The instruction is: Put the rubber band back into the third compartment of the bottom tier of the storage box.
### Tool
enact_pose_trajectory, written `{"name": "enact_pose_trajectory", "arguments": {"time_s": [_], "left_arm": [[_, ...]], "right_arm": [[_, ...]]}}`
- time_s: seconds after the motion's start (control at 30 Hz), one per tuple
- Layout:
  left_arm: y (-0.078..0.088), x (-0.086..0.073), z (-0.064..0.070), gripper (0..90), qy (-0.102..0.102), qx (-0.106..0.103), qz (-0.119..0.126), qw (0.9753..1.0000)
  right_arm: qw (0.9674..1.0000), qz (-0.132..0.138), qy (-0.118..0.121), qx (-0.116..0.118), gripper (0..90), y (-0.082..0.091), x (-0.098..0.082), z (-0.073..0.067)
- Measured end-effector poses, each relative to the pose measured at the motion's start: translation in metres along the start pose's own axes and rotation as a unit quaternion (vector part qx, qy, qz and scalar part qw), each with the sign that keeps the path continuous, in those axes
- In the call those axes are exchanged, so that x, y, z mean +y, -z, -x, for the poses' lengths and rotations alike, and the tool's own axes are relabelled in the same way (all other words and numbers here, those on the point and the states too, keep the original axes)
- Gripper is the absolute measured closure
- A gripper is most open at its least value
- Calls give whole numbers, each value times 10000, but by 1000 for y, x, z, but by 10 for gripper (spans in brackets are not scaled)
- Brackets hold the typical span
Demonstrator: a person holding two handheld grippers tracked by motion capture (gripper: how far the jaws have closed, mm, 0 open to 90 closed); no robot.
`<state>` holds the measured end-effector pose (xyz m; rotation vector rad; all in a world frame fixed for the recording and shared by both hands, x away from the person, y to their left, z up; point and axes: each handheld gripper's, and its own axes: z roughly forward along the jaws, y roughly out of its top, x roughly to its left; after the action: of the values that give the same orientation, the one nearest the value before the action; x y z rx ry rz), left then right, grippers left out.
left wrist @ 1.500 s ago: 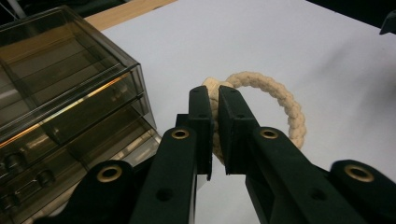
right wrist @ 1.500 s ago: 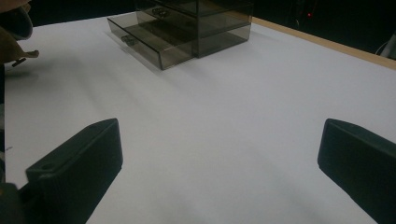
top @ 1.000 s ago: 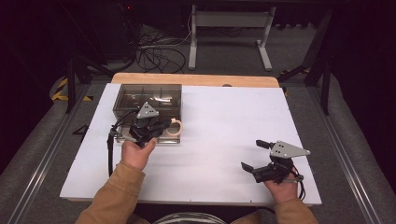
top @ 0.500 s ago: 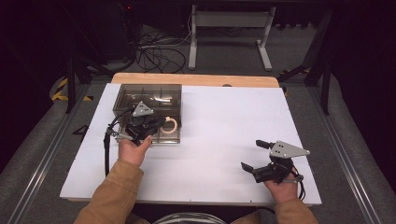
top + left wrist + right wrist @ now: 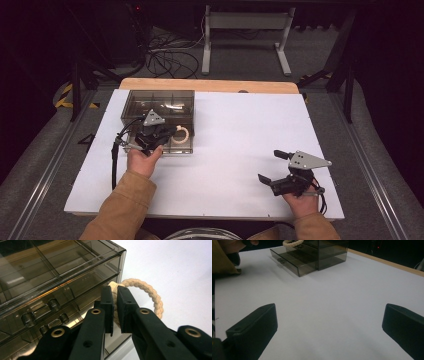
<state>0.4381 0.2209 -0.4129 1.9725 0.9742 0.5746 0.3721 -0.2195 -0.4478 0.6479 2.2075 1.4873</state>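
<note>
Left gripper view: black left gripper [image 5: 114, 291] fingers clamp a braided cream rope ring [image 5: 147, 291] at the smoky plastic drawer box's [image 5: 50, 277] three o'clock; right gripper [image 5: 329, 325] fingers apart.

In the left gripper view, the near part of the rope ring [image 5: 150, 293] is hidden behind the left gripper [image 5: 114, 300], and the smoked plastic drawer box [image 5: 57, 282] is cut off by the top and left edges. In the high view, the gripper covers part of the open drawer.
</note>
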Motion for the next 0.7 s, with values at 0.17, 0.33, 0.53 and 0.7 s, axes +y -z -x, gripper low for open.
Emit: {"name": "enact_pose_trajectory", "arguments": {"time_s": [0.17,0.33,0.53,0.7], "left_arm": [[-6,-3,0,837,-54,109,-86,9999],[-12,-7,-3,835,-38,191,-137,9997],[-18,-10,-6,834,-16,226,-237,9995],[-22,-12,-6,834,-15,271,-326,9991]], "right_arm": [[10000,-6,1,4,4,0,0,0],[10000,-6,1,8,5,0,0,0],[10000,-23,2,12,4,-1,0,0],[10000,-26,-2,14,5,-1,0,0]]}}
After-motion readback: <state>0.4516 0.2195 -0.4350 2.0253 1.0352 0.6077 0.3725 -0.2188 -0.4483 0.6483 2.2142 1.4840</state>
